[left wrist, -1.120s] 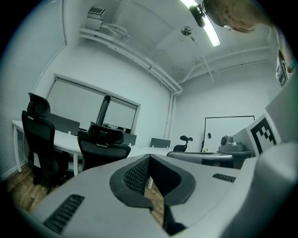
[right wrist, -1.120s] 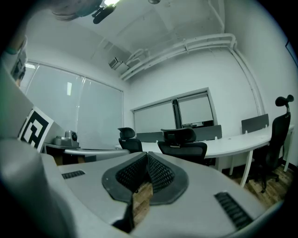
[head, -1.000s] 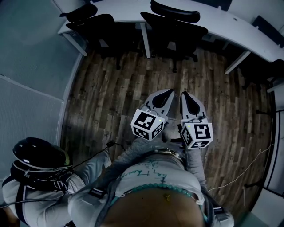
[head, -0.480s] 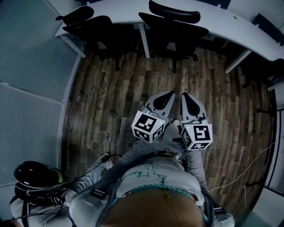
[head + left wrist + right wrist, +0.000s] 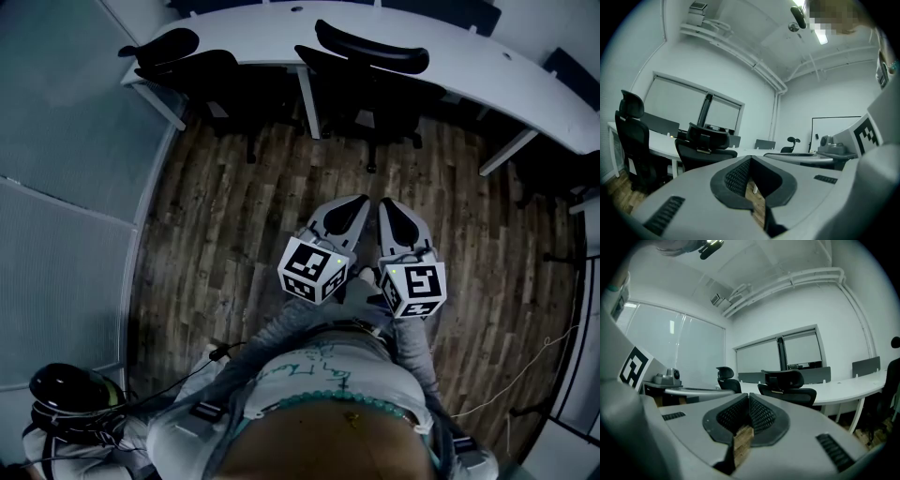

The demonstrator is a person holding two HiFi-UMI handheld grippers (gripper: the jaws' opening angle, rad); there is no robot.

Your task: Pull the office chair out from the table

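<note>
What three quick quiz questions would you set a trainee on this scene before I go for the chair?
1. True or false: the left gripper is clamped on the office chair.
2. The office chair stands: A) pushed in at the table; B) pulled well clear of it; C) tipped over.
3. Fill in: the right gripper has its jaws ___.
Key: 1 false; 2 A; 3 shut.
</note>
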